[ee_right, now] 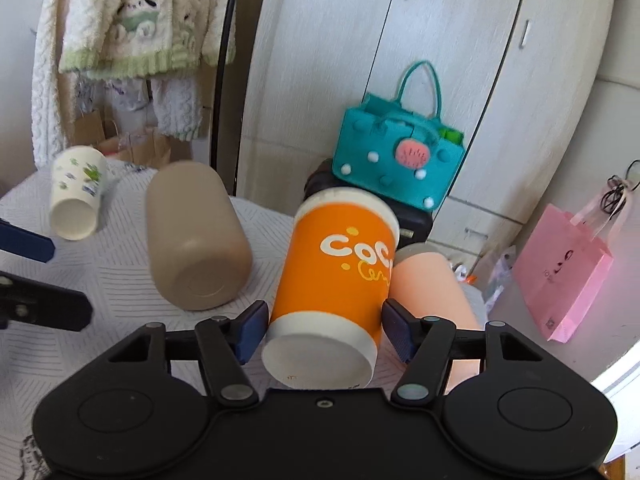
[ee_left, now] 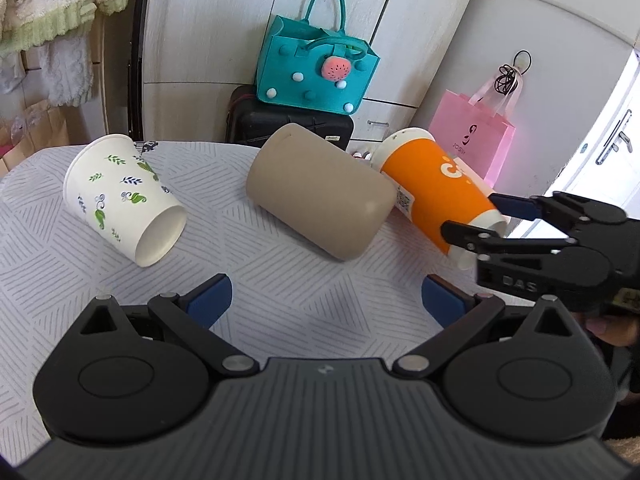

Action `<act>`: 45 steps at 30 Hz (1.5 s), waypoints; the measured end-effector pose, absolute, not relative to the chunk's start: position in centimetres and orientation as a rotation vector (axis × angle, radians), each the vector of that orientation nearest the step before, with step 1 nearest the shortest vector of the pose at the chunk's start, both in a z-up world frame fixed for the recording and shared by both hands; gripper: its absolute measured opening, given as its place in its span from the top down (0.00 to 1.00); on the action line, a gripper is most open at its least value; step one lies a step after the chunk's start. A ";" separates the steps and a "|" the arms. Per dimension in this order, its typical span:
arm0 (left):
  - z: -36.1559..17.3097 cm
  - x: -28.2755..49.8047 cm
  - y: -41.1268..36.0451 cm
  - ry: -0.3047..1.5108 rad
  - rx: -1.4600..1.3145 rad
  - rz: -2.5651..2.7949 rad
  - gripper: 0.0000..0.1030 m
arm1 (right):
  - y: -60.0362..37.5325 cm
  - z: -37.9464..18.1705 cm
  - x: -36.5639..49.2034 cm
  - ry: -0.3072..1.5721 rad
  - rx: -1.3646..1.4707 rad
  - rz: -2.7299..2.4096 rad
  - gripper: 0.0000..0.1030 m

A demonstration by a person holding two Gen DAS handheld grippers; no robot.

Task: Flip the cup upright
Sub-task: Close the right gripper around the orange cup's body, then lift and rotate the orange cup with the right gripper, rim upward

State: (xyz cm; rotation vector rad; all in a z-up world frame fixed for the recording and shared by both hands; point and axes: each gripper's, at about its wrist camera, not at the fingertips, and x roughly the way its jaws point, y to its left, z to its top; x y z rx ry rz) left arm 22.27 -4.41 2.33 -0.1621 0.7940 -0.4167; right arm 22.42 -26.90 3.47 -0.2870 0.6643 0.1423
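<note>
An orange paper cup lies tilted, its base toward my right gripper, whose blue pads sit on either side of its lower end and close on it. In the left wrist view the orange cup is at the right with the right gripper at its base. A beige cup lies on its side at the middle. A white leaf-print cup lies on its side at the left. A peach cup lies behind the orange one. My left gripper is open and empty above the cloth.
The cups lie on a table with a grey patterned cloth. Behind it are a teal bag on a black case, a pink bag, white cabinets and hanging clothes.
</note>
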 end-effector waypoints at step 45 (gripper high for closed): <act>4.6 14.5 0.2 0.726 -0.239 -0.472 0.00 | -22.1 1.1 8.9 0.640 0.094 0.355 0.37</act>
